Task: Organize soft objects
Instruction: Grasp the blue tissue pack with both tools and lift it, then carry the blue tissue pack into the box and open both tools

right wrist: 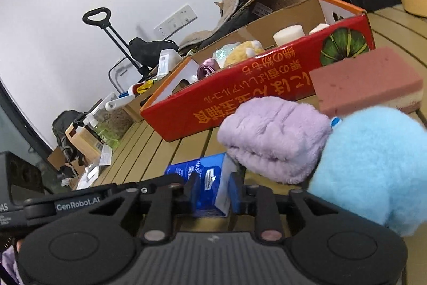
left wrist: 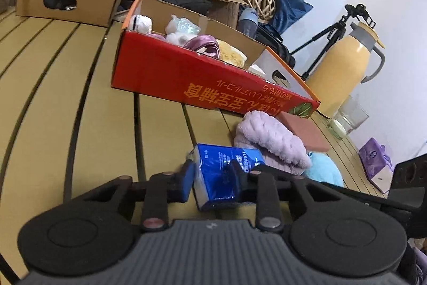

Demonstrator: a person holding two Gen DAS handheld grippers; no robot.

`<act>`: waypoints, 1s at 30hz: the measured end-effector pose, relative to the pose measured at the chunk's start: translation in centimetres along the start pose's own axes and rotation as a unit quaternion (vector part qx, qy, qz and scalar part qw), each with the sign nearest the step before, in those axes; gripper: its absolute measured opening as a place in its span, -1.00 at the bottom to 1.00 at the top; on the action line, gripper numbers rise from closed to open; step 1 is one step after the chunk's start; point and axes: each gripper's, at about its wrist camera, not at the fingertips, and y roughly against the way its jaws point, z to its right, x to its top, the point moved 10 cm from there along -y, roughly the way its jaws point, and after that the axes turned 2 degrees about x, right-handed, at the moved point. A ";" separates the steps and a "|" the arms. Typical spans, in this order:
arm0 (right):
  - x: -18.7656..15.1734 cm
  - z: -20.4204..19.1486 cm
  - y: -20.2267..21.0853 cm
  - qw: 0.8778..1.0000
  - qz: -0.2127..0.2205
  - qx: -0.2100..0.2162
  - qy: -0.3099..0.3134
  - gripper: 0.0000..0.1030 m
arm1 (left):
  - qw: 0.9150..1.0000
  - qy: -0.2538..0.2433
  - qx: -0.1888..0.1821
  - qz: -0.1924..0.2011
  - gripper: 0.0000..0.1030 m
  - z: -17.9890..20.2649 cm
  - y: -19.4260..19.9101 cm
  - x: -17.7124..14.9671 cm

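Slatted table (left wrist: 66,98), red box (left wrist: 186,76) w/ plush toys (left wrist: 181,31), both tongs (left wrist: 213,178) (right wrist: 213,191) grasping blue tissue pack (left wrist: 221,172).

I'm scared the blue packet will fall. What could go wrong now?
1. Both the left gripper and the right gripper seem to pinch the same blue tissue pack; pulling apart might tear or squash it.
2. The purple towel and blue plush lie close, so a swing could knock them.
3. Lifted too low, the pack might catch the red box wall.
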 end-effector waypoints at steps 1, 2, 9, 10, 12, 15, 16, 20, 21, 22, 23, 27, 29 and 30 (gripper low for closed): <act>-0.2 -0.5 0.5 1.000 -0.002 0.001 0.008 -0.65 | 1.000 -0.001 0.002 0.008 -0.48 0.2 0.6 -0.1; -0.2 -1.1 1.3 1.000 0.004 0.002 0.016 -0.65 | 1.000 0.000 0.001 0.017 -0.48 0.5 1.3 -0.1; 3.8 -3.7 5.8 0.997 0.057 0.027 0.040 -0.65 | 0.997 0.009 -0.028 0.077 -0.48 3.9 5.4 2.6; 5.1 -4.0 5.9 0.996 0.063 0.028 0.051 -0.65 | 0.996 0.004 -0.030 0.087 -0.48 4.4 5.5 4.0; 7.9 -4.5 5.4 0.995 0.067 0.033 0.066 -0.65 | 0.994 -0.005 -0.027 0.105 -0.48 5.1 5.3 6.8; 13.0 -4.4 3.3 0.994 0.073 0.034 0.075 -0.65 | 0.993 -0.011 -0.027 0.113 -0.48 5.9 3.6 12.0; 15.0 -4.1 2.3 0.994 0.074 0.032 0.074 -0.65 | 0.994 -0.009 -0.028 0.109 -0.48 6.1 2.5 14.0; 21.7 -1.3 -2.3 0.996 0.063 0.003 0.062 -0.65 | 0.997 -0.003 -0.022 0.080 -0.48 6.0 -3.7 20.2; 23.0 -0.4 -3.6 0.997 0.056 -0.006 0.060 -0.65 | 0.997 -0.001 -0.018 0.074 -0.49 5.6 -5.3 21.2; 24.2 0.5 -5.0 0.997 0.053 -0.020 0.061 -0.64 | 0.998 0.007 -0.019 0.060 -0.49 5.1 -7.1 22.2; 24.8 1.1 -6.2 0.996 0.051 -0.036 0.067 -0.62 | 0.999 0.012 -0.023 0.046 -0.48 4.5 -9.0 22.8; 25.6 4.1 -13.2 0.992 -0.001 -0.078 0.104 -0.60 | 0.998 0.039 0.047 0.011 -0.46 0.5 -16.3 24.0; 24.8 5.9 -15.9 0.990 -0.040 -0.092 0.098 -0.60 | 0.997 0.021 0.071 0.006 -0.34 -0.6 -17.7 23.9; 24.7 6.4 -16.4 0.989 -0.039 -0.096 0.101 -0.61 | 0.997 0.010 0.074 0.002 -0.19 -0.9 -17.8 23.6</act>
